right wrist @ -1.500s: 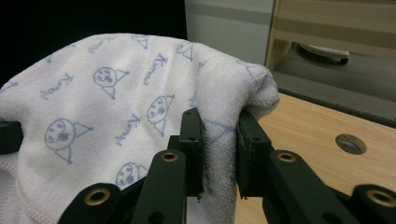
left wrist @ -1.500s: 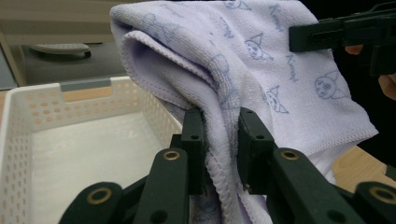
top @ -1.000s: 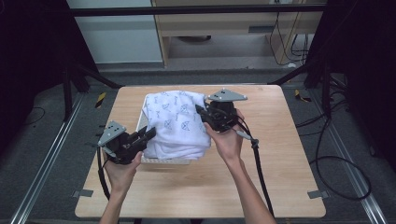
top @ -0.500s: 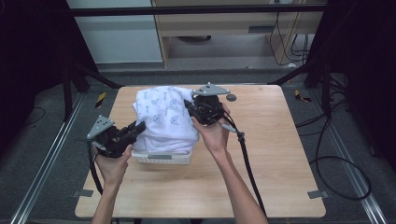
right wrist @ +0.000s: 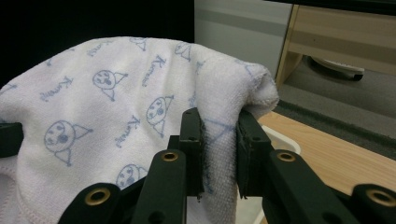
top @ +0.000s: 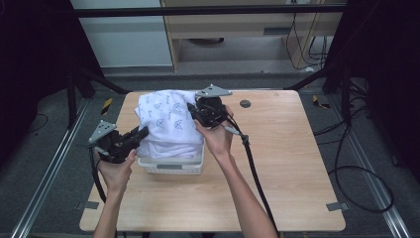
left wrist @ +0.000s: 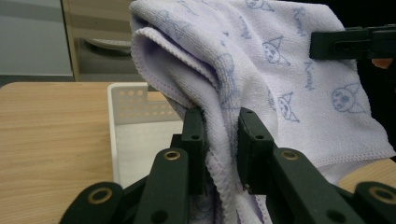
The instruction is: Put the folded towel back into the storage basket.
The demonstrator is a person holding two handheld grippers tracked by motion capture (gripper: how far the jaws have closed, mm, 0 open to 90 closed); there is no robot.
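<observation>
A white towel (top: 166,121) printed with small blue cartoon faces hangs bunched over a white perforated basket (top: 173,166) on the wooden table. My left gripper (top: 141,134) is shut on the towel's near-left edge; in the left gripper view the cloth (left wrist: 261,60) is pinched between the black jaws (left wrist: 219,140). On the far right corner of the towel my right gripper (top: 192,110) is shut too, and the right gripper view shows a thick fold (right wrist: 140,98) squeezed between its jaws (right wrist: 219,140). The towel is lifted and stretched between both grippers.
The basket's white wall (left wrist: 128,105) stands just left of the towel. Bare wooden tabletop (top: 297,148) lies to the right and front. A dark round hole (top: 244,103) sits near the far edge. The right gripper's black cable (top: 252,168) trails over the table.
Both grippers, still holding the towel, have moved left across the table. The basket has also shifted left under the towel.
</observation>
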